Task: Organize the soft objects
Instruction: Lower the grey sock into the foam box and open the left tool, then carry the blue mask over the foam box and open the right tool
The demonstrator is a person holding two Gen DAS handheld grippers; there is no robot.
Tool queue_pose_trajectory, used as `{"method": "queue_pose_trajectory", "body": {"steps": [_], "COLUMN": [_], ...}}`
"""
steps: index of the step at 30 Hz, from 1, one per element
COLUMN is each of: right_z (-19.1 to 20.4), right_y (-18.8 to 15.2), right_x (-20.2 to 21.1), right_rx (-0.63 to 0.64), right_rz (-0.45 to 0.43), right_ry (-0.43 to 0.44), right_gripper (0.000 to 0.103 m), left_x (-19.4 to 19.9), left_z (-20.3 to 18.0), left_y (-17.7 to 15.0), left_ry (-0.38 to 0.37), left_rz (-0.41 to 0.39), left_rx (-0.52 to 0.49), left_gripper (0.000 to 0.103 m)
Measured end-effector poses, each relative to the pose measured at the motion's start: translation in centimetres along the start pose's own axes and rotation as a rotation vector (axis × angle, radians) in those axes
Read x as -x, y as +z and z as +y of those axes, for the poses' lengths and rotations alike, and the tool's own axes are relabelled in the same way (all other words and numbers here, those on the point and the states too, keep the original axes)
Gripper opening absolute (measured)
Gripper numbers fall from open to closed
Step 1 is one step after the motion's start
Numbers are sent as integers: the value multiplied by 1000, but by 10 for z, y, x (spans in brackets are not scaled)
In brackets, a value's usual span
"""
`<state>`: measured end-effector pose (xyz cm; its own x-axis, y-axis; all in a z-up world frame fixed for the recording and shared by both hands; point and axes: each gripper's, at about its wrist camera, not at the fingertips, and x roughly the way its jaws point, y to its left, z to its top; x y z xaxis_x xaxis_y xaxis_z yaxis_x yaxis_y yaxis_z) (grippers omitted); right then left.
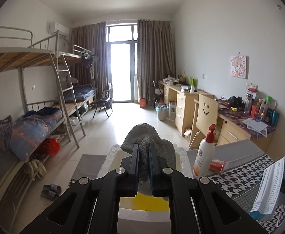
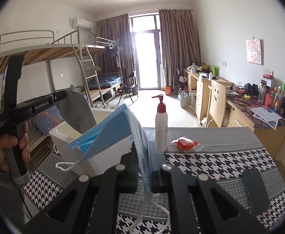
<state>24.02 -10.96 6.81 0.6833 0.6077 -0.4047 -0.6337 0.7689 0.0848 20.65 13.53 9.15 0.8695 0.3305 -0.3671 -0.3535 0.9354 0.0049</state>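
Note:
My left gripper [image 1: 143, 146] is shut on a grey sock [image 1: 142, 136] and holds it over a white foam box [image 1: 183, 156] with a yellow bottom. The right wrist view shows the left gripper [image 2: 60, 97] with the sock [image 2: 76, 111] hanging into the box [image 2: 64, 136]. My right gripper [image 2: 144, 152] is shut on a blue face mask [image 2: 111, 134], held up beside the box; its ear loops dangle. The mask also shows at the right of the left wrist view [image 1: 269, 187].
A pump lotion bottle [image 2: 161, 124] and a red packet [image 2: 186, 142] stand on the houndstooth-covered table [image 2: 220, 161]. A dark phone [image 2: 256, 190] lies at the right. Bunk beds stand left, desks and a chair right.

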Motion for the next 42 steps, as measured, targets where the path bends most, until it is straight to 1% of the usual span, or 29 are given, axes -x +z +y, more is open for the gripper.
{"method": "queue_pose_trajectory", "body": {"steps": [4,9,16,19,20,21,22,23,24,26,28,29,30,32,35,39,42], "right_z": [1,3,7,8,7,8,9,7,7,7,7,8,8,9,12,17,21], "right_y": [0,1,1,1,1,1,1,1,2,1,2,2,2,3,5,11,15], "right_x": [-1,-2,-6,-6,-7,-7,-8,-9,-10,-12,-14,-14,-14,-16,-20,-27,-29], "right_rx": [-1,-2,-1,1,1,1,2,3,2,1,1,1,1,3,6,23,36], "right_rz": [3,5,16,16,15,16,17,17,19,22,23,23,22,20,23,28,26], "right_ry": [-5,-9,-13,-15,-17,-17,-16,-15,-14,-11,-10,-9,-8,-5,2,8,18], "right_gripper": [11,11,11,11,11,11,11,11,11,11,11,11,11,11,11,11,11], "left_x": [-9,-26,-39,-45,-46,-47,-48,-47,-46,-41,-38,-34,-33,-26,-19,-8,-1], "left_z": [2,5,11,14,14,15,16,18,18,21,22,23,24,26,30,38,44], "left_y": [-2,-8,-13,-16,-17,-19,-19,-20,-19,-18,-18,-18,-18,-19,-21,-20,-20], "left_ry": [-11,-40,-27,-26,-26,-26,-23,-14,-10,-3,-15,-23,-22,-12,-17,1,14], "left_rz": [37,106,152,183,191,196,198,194,186,164,156,146,135,115,109,79,64], "left_rx": [-6,2,12,9,8,7,9,12,14,15,10,10,11,13,22,36,44], "left_gripper": [9,9,9,11,15,26,35,54,66,69,76,86,93,97,99,102,102]}}
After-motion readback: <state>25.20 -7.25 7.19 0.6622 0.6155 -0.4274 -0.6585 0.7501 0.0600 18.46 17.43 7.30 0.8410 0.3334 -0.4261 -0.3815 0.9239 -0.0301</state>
